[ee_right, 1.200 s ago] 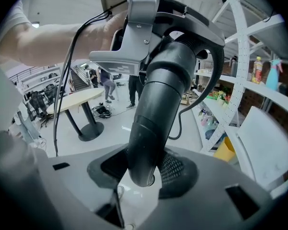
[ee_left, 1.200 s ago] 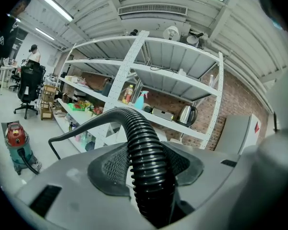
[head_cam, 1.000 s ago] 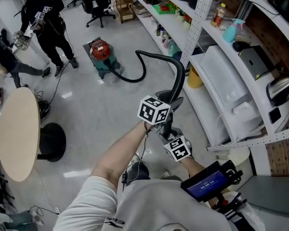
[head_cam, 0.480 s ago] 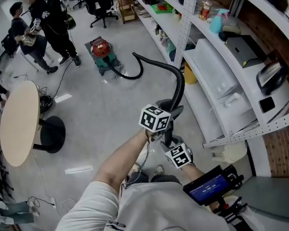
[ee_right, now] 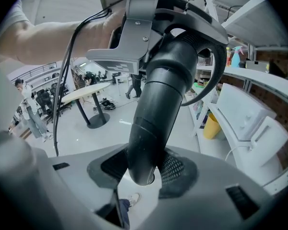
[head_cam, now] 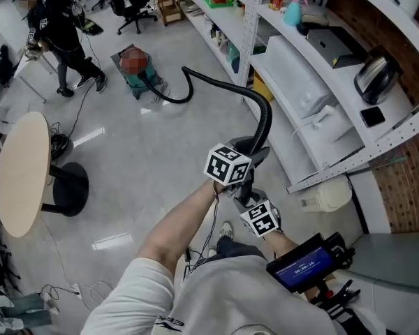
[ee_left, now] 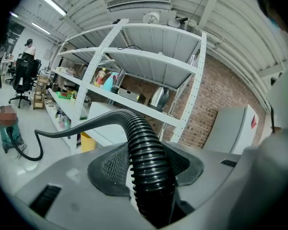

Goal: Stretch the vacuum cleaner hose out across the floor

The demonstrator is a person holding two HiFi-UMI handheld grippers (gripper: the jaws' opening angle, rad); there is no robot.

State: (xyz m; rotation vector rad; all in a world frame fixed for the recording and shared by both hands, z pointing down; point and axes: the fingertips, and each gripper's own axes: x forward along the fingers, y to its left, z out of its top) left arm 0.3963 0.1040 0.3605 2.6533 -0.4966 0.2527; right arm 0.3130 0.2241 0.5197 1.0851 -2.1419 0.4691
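One black vacuum hose (head_cam: 267,117), ribbed, with a smooth stiff end piece. The left gripper (head_cam: 255,152) is clamped on the ribbed part, which fills the gap between its pads. The right gripper (head_cam: 243,190) sits just behind and below the left one, clamped on the smooth end piece. That open end points down toward the person's shoe. From the left gripper the hose rises, arches forward and to the left, then drops to the floor (head_cam: 153,159). It curls once there and meets the vacuum cleaner (head_cam: 141,79), well ahead of both grippers and to their left. Long axis runs from the grippers out to the cleaner, roughly along the shelving; most of the hose is off the ground and bowed, not straight.

Floor is pale, glossy, with loose cables. White metal shelves (head_cam: 300,82) loaded with bottles and appliances stand right of the grippers, a brick wall (head_cam: 405,166) behind them. Round pedestal table (head_cam: 21,173) left of the grippers. A person in black (head_cam: 59,33) stands far ahead-left, beyond the cleaner.
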